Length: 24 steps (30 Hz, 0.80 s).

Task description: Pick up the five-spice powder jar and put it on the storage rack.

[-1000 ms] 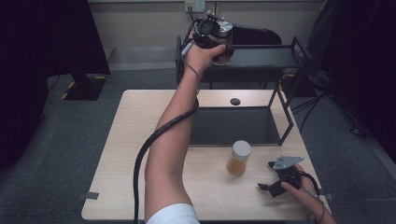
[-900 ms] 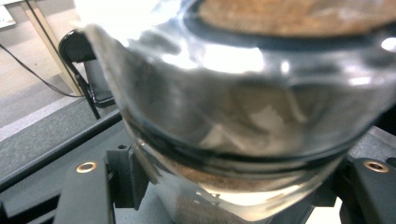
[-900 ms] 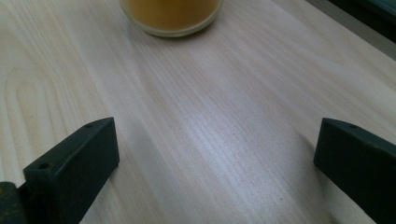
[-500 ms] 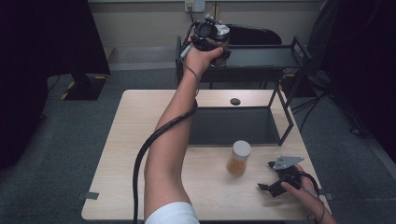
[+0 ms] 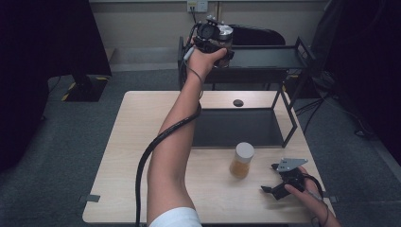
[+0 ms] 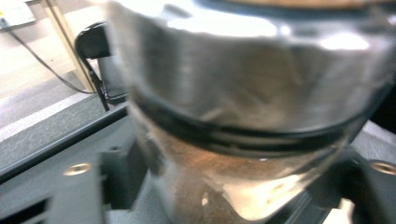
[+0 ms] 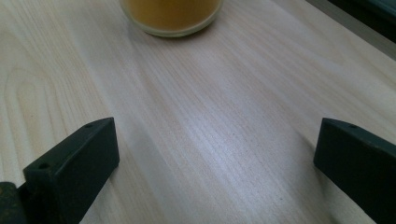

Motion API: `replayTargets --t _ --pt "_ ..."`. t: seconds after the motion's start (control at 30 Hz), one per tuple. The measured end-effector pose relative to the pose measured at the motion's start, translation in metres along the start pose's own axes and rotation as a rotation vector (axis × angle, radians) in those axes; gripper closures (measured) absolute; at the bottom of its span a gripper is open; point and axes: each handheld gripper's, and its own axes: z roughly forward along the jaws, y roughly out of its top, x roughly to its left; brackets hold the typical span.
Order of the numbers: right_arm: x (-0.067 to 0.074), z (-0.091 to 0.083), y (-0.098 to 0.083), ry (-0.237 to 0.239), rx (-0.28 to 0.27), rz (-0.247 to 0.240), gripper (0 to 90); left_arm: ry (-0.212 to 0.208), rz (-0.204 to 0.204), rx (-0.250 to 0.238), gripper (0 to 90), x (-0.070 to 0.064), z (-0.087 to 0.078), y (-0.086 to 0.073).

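Note:
A glass jar with a silver lid (image 5: pixel 225 34) and brown contents stands at the top shelf (image 5: pixel 265 57) of a black rack. In the left gripper view the jar (image 6: pixel 247 93) looms very close and blurred. My left gripper (image 5: pixel 215 40) is raised to it with the jar between its jaws; they have just been opening and stand slightly off the glass. My right gripper (image 5: pixel 269 178) rests low over the table's front right, open with nothing between its jaws (image 7: pixel 215 158). A white-lidded jar of orange stuff (image 5: pixel 241 161) stands just beyond it (image 7: pixel 170 14).
The rack stands on the far half of the wooden table (image 5: pixel 142 142), with a dark lower shelf (image 5: pixel 236 127) and slanted side legs (image 5: pixel 288 118). A small black round thing (image 5: pixel 238 102) lies on the table behind it. A cable (image 5: pixel 156 142) trails along the left forearm.
The jar's silver lid shows more plainly beside the left gripper than a second ago. Both hands have kept their places.

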Motion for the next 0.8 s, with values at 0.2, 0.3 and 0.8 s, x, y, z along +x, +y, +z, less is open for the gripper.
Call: replayTargets --t 0.2,0.3,0.8 --pt "0.000 0.000 0.000 0.000 0.000 0.001 0.0 0.025 -0.029 -0.024 7.4 -0.005 -0.010 -0.005" --pt "0.000 0.000 0.000 0.000 0.000 0.000 0.0 0.026 -0.025 -0.037 5.2 -0.009 -0.017 -0.007" --pt "0.000 0.000 0.000 0.000 -0.001 0.000 0.0 0.007 -0.034 -0.096 0.2 -0.023 -0.043 -0.037"
